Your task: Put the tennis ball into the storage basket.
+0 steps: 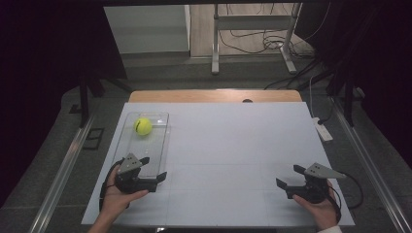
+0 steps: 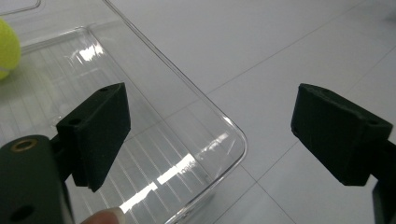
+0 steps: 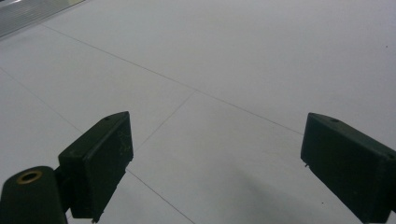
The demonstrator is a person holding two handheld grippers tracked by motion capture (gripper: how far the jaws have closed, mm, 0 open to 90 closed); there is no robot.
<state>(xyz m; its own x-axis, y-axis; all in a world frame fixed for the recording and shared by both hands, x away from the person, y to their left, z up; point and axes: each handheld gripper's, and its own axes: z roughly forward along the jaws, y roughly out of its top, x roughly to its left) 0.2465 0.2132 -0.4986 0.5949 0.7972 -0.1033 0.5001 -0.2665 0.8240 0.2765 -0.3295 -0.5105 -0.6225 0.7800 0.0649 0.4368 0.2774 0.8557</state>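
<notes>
The white desk [image 1: 233, 145] sits in a dark room. Left gripper [image 1: 154, 169] and right gripper [image 1: 290, 176] jaws are wide apart, near a clear tray [image 1: 163, 141] with a yellow ball [image 1: 143, 126].

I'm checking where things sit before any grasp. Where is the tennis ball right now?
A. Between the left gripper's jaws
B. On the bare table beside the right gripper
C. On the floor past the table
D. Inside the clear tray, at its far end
D: the tennis ball lies inside the clear tray at its far end, while the left gripper stands open over the tray's near corner.
</notes>
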